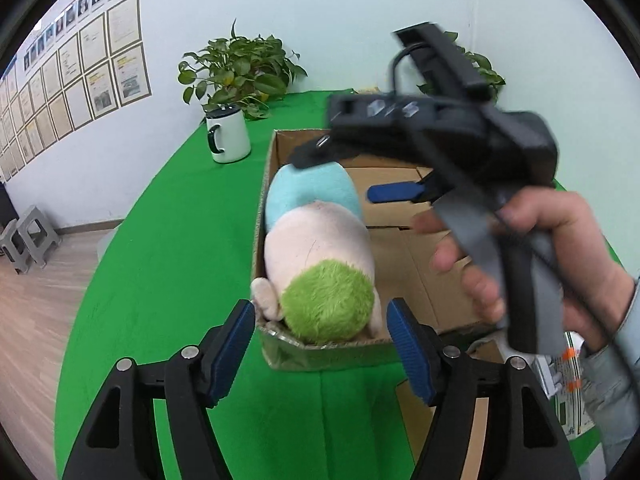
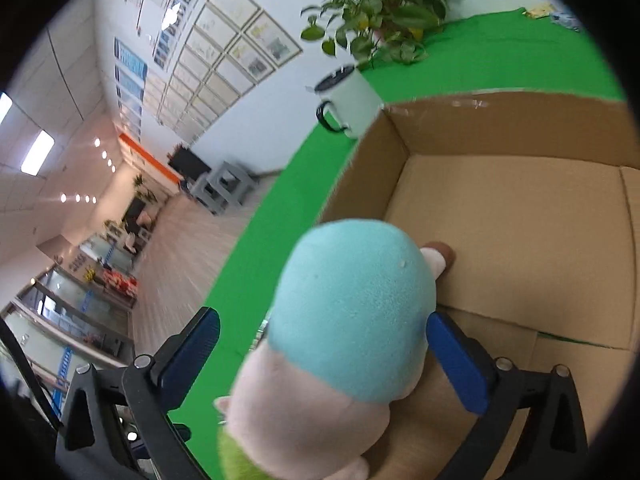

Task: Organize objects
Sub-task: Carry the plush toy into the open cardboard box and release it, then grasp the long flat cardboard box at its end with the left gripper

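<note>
A plush doll with a green-tufted head, pink body and light blue bottom is lying inside an open cardboard box, along its left wall, on a green-covered table. The right gripper, gripped by a person's hand, is straddling the doll's blue end with jaws spread wide. The left gripper is hovering at the box's near rim, jaws spread and holding nothing. A white mug and potted plant are standing beyond.
</note>
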`<state>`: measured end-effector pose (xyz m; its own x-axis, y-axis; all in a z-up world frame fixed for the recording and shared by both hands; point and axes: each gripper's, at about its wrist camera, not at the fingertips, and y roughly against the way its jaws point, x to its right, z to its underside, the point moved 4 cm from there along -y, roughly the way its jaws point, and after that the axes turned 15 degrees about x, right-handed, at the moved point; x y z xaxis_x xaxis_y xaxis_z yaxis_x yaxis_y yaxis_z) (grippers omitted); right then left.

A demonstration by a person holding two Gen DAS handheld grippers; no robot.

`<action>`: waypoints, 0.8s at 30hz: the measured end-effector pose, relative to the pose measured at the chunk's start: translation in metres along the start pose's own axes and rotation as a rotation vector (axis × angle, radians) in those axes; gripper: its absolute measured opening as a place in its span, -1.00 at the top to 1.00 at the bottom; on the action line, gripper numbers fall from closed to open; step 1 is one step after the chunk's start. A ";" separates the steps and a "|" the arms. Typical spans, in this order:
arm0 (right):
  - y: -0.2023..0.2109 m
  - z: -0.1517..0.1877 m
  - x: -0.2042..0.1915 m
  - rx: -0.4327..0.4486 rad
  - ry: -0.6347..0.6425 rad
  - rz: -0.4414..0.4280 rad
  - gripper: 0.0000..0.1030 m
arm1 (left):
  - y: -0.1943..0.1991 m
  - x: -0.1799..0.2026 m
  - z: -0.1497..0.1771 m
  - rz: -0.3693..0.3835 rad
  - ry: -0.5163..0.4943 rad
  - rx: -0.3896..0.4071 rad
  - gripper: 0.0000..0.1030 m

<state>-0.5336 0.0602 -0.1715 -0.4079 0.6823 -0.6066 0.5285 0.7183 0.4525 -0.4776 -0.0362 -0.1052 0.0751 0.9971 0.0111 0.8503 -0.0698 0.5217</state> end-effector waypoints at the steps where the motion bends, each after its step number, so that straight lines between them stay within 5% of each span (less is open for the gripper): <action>1: 0.006 -0.002 0.000 0.012 -0.016 -0.004 -1.00 | 0.010 0.001 0.003 -0.003 -0.004 0.008 -0.30; 6: 0.066 -0.006 -0.010 0.107 -0.025 0.006 -1.00 | 0.028 -0.015 -0.006 -0.025 -0.014 0.086 -0.47; 10: 0.141 0.013 -0.028 0.193 0.097 0.102 -1.00 | 0.083 -0.015 0.000 -0.047 -0.010 0.175 -0.52; 12: 0.177 0.033 -0.037 0.240 0.153 0.153 -1.00 | 0.105 -0.018 -0.004 -0.040 0.003 0.229 -0.81; 15: 0.208 0.068 -0.051 0.265 0.219 0.220 -1.00 | 0.150 -0.003 0.003 -0.032 0.010 0.293 -0.96; 24: 0.253 0.169 -0.065 0.280 0.239 0.336 -1.00 | 0.254 0.077 0.081 0.102 0.055 0.225 -0.96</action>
<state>-0.2476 0.1744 -0.1280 -0.3224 0.9056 -0.2755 0.8267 0.4112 0.3841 -0.2130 0.0204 -0.0410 0.1428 0.9843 0.1038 0.9349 -0.1685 0.3122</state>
